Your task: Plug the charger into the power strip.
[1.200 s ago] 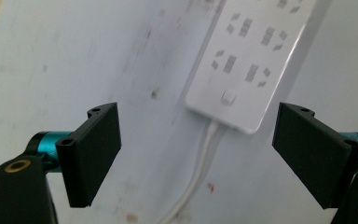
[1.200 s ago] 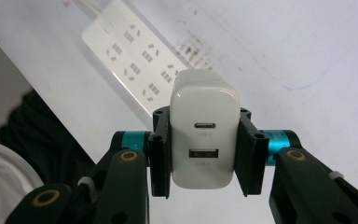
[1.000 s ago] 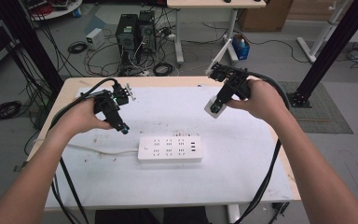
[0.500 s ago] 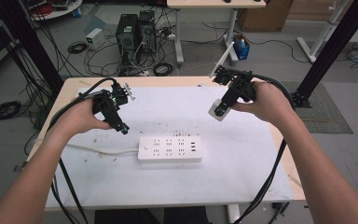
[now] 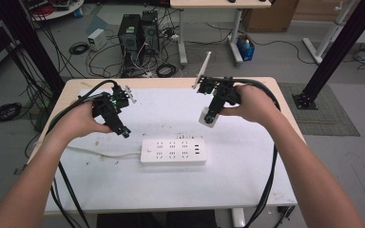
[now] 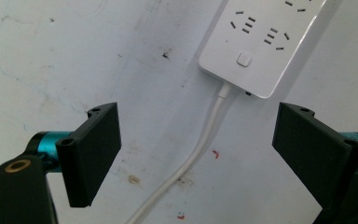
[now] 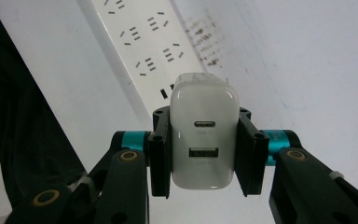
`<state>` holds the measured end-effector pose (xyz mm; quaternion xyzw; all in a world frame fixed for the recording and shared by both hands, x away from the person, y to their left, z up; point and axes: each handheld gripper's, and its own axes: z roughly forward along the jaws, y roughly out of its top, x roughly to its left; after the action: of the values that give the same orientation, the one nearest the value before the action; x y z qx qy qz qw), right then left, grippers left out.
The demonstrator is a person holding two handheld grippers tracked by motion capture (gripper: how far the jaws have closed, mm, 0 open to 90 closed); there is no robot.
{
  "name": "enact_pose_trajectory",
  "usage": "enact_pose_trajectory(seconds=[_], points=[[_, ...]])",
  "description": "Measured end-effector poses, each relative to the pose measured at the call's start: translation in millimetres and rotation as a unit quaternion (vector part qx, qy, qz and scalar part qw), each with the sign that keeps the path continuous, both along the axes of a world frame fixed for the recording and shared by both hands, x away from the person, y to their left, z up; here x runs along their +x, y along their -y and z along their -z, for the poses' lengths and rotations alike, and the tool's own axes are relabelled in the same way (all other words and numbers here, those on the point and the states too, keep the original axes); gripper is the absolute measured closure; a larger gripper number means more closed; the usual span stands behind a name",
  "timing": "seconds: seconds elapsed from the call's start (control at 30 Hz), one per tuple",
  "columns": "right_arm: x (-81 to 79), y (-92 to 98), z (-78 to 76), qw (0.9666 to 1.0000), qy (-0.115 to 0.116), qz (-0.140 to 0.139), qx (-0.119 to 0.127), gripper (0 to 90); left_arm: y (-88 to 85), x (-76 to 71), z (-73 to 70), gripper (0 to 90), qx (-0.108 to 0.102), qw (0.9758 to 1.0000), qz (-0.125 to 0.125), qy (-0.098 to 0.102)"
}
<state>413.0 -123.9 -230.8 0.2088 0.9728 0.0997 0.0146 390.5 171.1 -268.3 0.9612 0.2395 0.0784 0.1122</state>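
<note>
The charger (image 7: 204, 140), a white block with two ports facing the camera, sits squarely between the jaws of the right gripper (image 7: 204, 154), which are closed flat against its two sides. In the high view that charger (image 5: 207, 117) hangs in the air above the table (image 5: 247, 190), up and to the right of the power strip (image 5: 173, 151) and not touching it. The strip lies flat in the middle of the white tabletop, sockets up, its cord (image 5: 102, 153) trailing off to the person's left.

The job now, by the look of it, is plugging in, and that calls for alignment before force. The prongs are hidden on the charger's far face (so I cannot tell how they are turned), which means the block should come down level over one socket, with its sides parallel to the strip's edges. A tilted entry would jam or skid the strip along.

That is where the left gripper (image 5: 115, 119) can help. Its jaws stand wide apart with nothing between them, hovering over the cord (image 6: 200, 149) just short of the strip's switch end (image 6: 261, 46). Pressing down on that end of the strip would pin it while the right hand pushes straight down, steadily.

Keep the grip firm on the charger's flat sides; a loose hold lets it twist at contact.
</note>
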Motion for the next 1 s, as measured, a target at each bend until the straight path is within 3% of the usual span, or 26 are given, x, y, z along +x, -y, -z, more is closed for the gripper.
enact_pose_trajectory(seconds=[0.2, 0.3, 0.43, 0.5, 0.53, 0.67, 0.7, 1.0], points=[[4.3, -33.9, 27.3, 0.9981, -0.012, -0.055, -0.024, 62.3, -2.0, -5.0, 3.7, 15.4, -0.004, 1.0000, 0.006, -0.002], [3.8, -49.4, 43.2, 0.9950, -0.012, -0.092, -0.038, 62.3, -5.1, -8.6, 4.3, 15.4, -0.012, 0.9999, 0.010, -0.005], [4.8, -65.9, 69.0, 0.9871, -0.011, -0.150, -0.057, 62.3, -10.1, -13.8, 2.7, 15.4, -0.021, 0.9996, 0.013, -0.009], [4.4, -68.4, 73.5, 0.9854, -0.005, -0.159, -0.059, 62.3, -13.6, -16.7, 1.7, 15.4, -0.026, 0.9996, 0.009, -0.005], [5.4, -74.7, 87.6, 0.9806, -0.011, -0.183, -0.070, 62.4, -15.2, -17.5, 1.8, 15.4, -0.027, 0.9996, 0.008, -0.005], [7.3, -80.1, 100.4, 0.9743, -0.002, -0.210, -0.081, 62.4, -20.7, -19.1, 3.6, 15.4, -0.021, 0.9997, 0.004, -0.007], [6.5, -80.7, 100.8, 0.9755, -0.009, -0.204, -0.081, 62.4, -22.0, -19.2, 4.3, 15.4, -0.021, 0.9997, 0.003, -0.008], [8.2, -84.5, 113.3, 0.9671, -0.010, -0.240, -0.084, 62.5, -30.2, -18.6, 10.8, 15.4, -0.023, 0.9996, -0.006, -0.014]])
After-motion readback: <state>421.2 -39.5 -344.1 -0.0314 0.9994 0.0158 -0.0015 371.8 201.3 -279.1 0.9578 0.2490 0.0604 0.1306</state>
